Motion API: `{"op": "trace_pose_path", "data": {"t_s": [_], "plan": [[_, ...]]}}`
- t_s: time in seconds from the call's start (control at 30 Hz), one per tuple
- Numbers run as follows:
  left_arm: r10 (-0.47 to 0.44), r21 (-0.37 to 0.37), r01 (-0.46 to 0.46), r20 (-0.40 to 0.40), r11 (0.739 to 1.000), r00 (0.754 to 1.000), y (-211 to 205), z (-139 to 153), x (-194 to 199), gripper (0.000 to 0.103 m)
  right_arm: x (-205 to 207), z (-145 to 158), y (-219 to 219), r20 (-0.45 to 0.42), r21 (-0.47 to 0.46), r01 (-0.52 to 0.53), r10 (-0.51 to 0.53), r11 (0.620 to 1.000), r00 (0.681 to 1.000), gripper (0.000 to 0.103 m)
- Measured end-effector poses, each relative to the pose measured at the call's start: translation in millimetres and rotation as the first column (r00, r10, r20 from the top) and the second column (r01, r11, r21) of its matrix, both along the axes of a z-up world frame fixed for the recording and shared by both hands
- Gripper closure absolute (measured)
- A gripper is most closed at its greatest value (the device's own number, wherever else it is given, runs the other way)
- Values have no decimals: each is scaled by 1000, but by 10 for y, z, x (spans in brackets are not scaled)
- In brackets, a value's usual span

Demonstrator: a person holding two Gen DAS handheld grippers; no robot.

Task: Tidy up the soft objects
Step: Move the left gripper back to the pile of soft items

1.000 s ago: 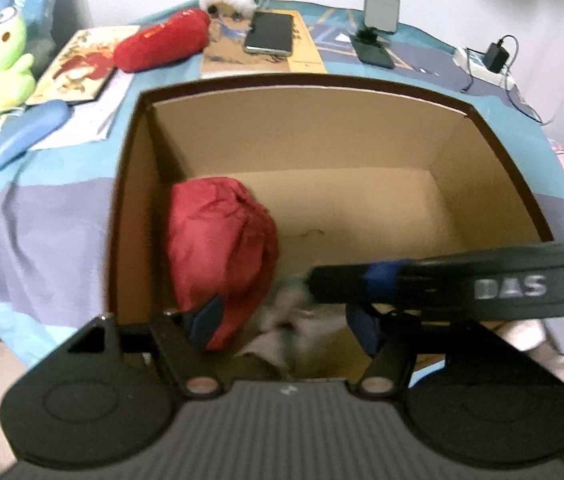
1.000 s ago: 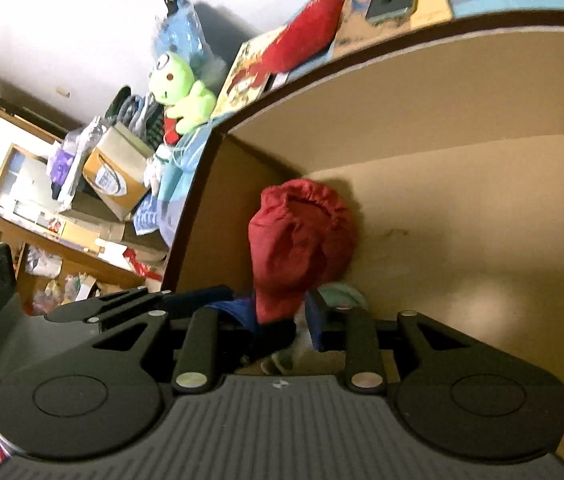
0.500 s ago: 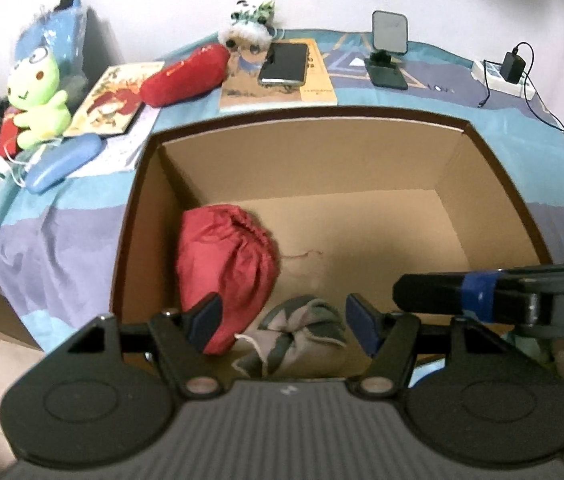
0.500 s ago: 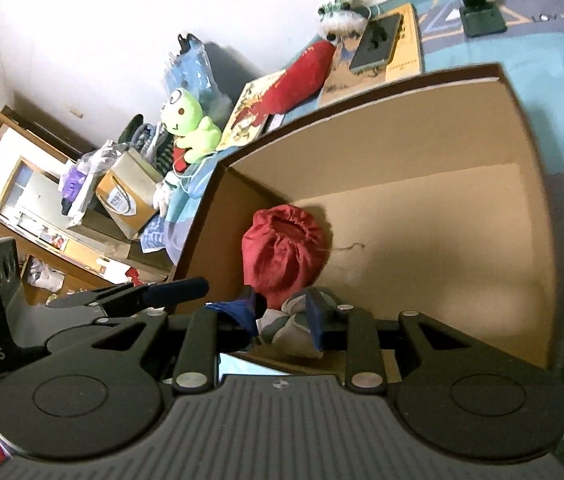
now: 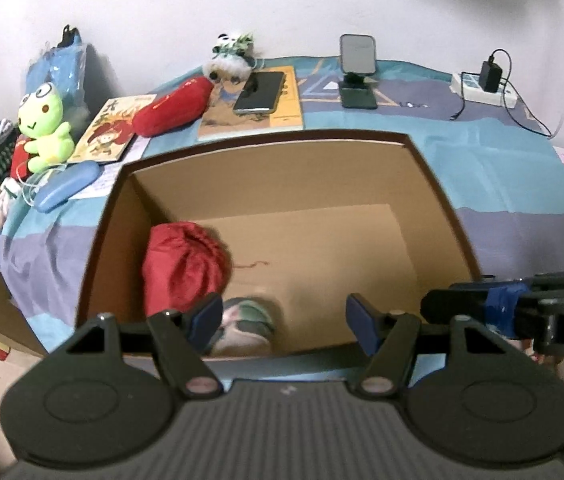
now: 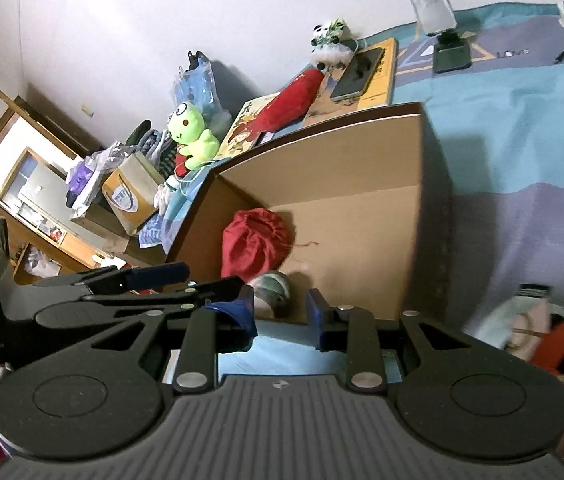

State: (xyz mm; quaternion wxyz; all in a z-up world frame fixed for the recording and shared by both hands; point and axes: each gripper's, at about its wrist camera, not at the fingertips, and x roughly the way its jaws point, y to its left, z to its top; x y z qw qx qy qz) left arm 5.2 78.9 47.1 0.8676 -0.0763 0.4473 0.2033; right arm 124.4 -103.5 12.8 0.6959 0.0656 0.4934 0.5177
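Note:
An open cardboard box stands on the bed. Inside it, a red drawstring bag leans against the left wall, and a grey-green and white soft bundle lies by the near wall. My left gripper hangs open above the box's near edge, nothing between its fingers. The right gripper is open too, empty, just short of the box, with the bag and the bundle beyond it. Each gripper shows beside the other.
Behind the box lie a green frog plush, a red plush, a panda plush, books, phones and a power strip. A heap of clothes lies right of the box. The striped bedcover is bare at the right.
Both grippers have drawn back and upward out of the box. The grey-green bundle that was at the right gripper's fingertips now lies on the box floor.

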Motion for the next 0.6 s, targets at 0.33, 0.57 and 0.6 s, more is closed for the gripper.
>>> {"op": "trace_pose_path", "data": {"t_s": [0.33, 0.57, 0.6], "plan": [[-42, -8, 42, 7, 999, 999, -618, 5, 152, 36, 85, 22, -617, 50, -21, 22, -21, 1000, 999, 92], [-154, -45, 154, 10, 987, 988, -1122, -45, 243, 36, 157, 32, -1232, 78, -54, 101, -97, 993, 992, 92], [-180, -59, 181, 16, 982, 984, -1196, -62, 249, 36, 178, 18, -1330, 77, -62, 120, -115, 991, 990, 92]]}}
